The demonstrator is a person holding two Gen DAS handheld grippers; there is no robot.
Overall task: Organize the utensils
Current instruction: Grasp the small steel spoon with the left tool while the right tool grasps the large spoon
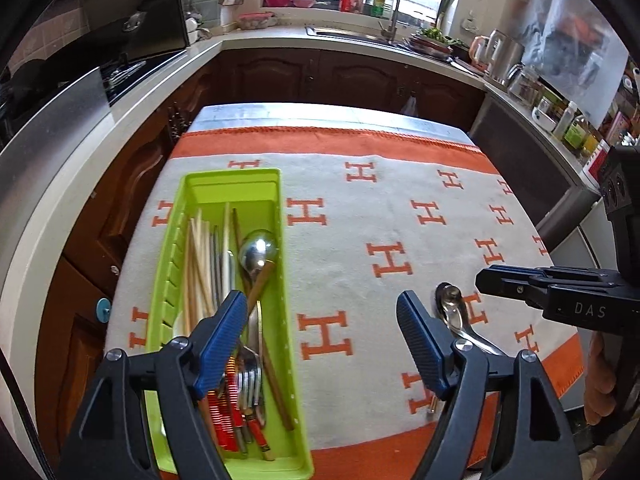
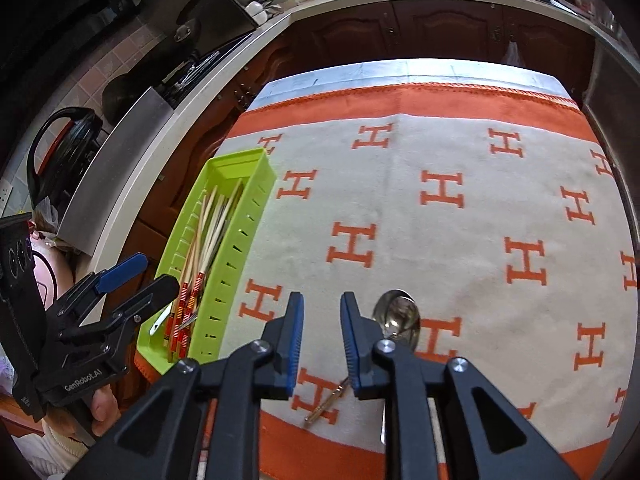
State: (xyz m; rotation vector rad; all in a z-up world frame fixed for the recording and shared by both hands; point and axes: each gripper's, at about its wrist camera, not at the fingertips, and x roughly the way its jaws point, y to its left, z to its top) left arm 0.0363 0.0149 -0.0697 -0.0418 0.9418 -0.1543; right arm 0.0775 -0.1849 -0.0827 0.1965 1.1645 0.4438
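Your right gripper point(image 2: 322, 344) is narrow and empty: descend off-centre and the spoon point(image 2: 397, 316) skids across the cloth point(image 2: 460, 248).

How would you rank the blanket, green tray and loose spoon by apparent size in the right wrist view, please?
1. blanket, by far the largest.
2. green tray.
3. loose spoon, smallest, though the right gripper partly hides it.

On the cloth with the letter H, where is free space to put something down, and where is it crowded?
Free: the wide stretch of cloth between the green tray and the cloth's right edge, up to its far orange border. Crowded: the near edge, where a spoon and a thin utensil lie under the right gripper; the tray is full.
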